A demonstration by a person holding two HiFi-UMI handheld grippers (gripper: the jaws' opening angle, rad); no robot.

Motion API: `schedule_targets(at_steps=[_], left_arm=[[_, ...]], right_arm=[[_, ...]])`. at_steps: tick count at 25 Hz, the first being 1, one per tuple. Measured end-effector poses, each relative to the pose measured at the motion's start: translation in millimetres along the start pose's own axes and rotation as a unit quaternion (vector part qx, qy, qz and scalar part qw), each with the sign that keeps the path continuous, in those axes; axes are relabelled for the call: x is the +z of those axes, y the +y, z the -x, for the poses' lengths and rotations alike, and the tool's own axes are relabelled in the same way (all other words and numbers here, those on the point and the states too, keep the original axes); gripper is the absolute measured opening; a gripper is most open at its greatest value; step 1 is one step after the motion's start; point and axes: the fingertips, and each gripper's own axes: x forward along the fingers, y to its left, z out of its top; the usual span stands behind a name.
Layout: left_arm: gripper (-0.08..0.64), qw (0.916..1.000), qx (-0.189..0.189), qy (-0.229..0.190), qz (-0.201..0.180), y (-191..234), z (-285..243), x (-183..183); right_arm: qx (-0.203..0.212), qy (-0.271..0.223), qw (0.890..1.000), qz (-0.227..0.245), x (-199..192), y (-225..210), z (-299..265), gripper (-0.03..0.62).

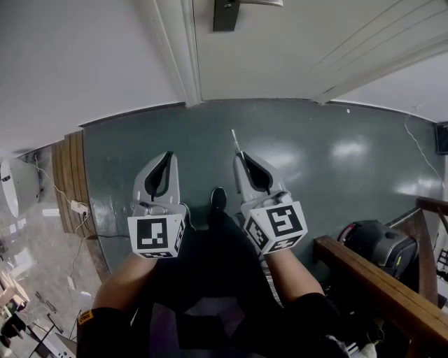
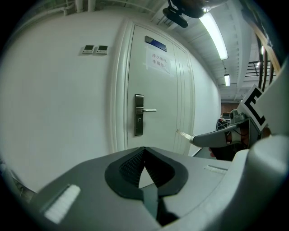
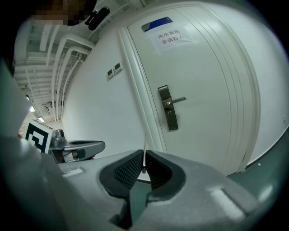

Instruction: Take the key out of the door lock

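A white door [image 1: 294, 49] stands ahead, and its dark lock plate [image 1: 226, 14] with a lever handle sits at the top of the head view. The same lock plate [image 2: 139, 115] shows in the left gripper view, and the lock plate [image 3: 167, 107] also shows in the right gripper view. I see no key in it from here. My right gripper [image 1: 241, 155] is shut on a thin pale key [image 1: 235, 140] that pokes forward from its tips, well short of the door. That key [image 3: 144, 155] appears edge-on between the pads. My left gripper [image 1: 168, 155] hangs beside it, shut and empty.
Dark green floor [image 1: 315, 161] lies between me and the door. A wooden railing [image 1: 378, 280] and a black device [image 1: 374, 241] are at the right. A wood panel [image 1: 66, 175] with a power strip [image 1: 78, 207] is at the left. A paper notice [image 2: 160, 60] hangs on the door.
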Motion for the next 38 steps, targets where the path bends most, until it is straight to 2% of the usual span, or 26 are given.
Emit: schedule_targets(at_steps=[9,16,22,29,38], left_arm=[[0.018,0.9991,-0.017,-0.006,0.038,38,63,-27],[0.018,0.9988,-0.022,-0.022,0.038,54,88,-28],[0.018,0.9987,0.001,-0.017,0.048,50,96,-35],[0.018,0.9987,0.017,-0.009,0.047,25,98,-42],[0.018,0.9994,0.004,-0.003,0.035,-13,97,-46]], right_arm=[[-0.037,0.005,0.999,0.023,-21,77,18,0.017],[-0.047,0.008,0.998,0.029,-34,111,35,0.017],[-0.051,0.003,0.998,0.028,-36,102,48,0.017],[-0.046,-0.005,0.999,0.027,-40,83,73,0.017],[-0.049,-0.033,0.998,0.022,-37,68,100,0.015]])
